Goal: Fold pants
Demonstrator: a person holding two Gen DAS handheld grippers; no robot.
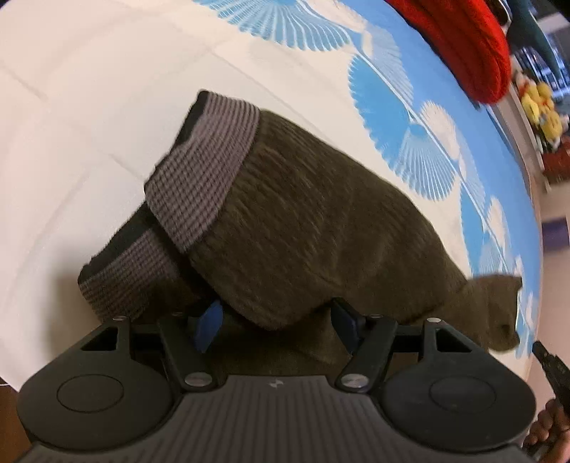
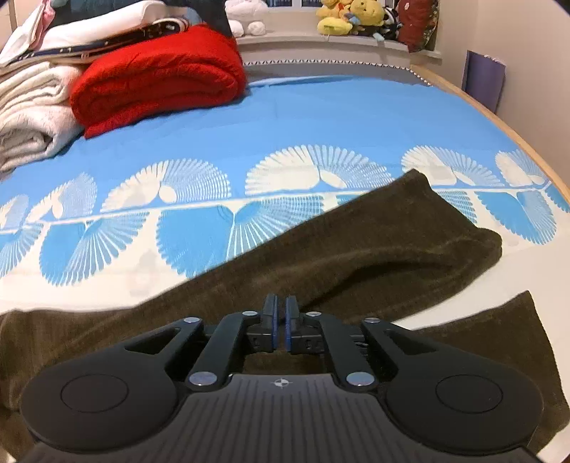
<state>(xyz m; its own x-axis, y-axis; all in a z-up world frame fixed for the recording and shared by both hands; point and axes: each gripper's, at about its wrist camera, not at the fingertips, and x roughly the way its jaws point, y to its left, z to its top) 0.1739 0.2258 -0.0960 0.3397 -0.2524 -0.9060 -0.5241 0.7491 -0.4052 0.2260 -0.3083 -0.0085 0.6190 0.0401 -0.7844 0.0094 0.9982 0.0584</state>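
Note:
Dark olive pants (image 1: pixel 302 220) lie folded on the bed, their grey ribbed waistband (image 1: pixel 210 171) turned up at the left. My left gripper (image 1: pixel 276 318) points steeply down at the near edge of the fold. Its jaws stand wide open on either side of that edge, and the blue pads do not press the cloth. In the right wrist view the pants (image 2: pixel 356 256) stretch across the sheet as a long dark band. My right gripper (image 2: pixel 281 317) hovers over them, its pads a narrow slit apart with nothing seen between them.
The bed sheet (image 2: pixel 320 117) is blue with white fan patterns. A folded red blanket (image 2: pixel 156 74) and white towels (image 2: pixel 32 110) are stacked at the far left. Plush toys (image 2: pixel 349 16) sit on the sill beyond. The wooden bed edge (image 2: pixel 498 117) curves along the right.

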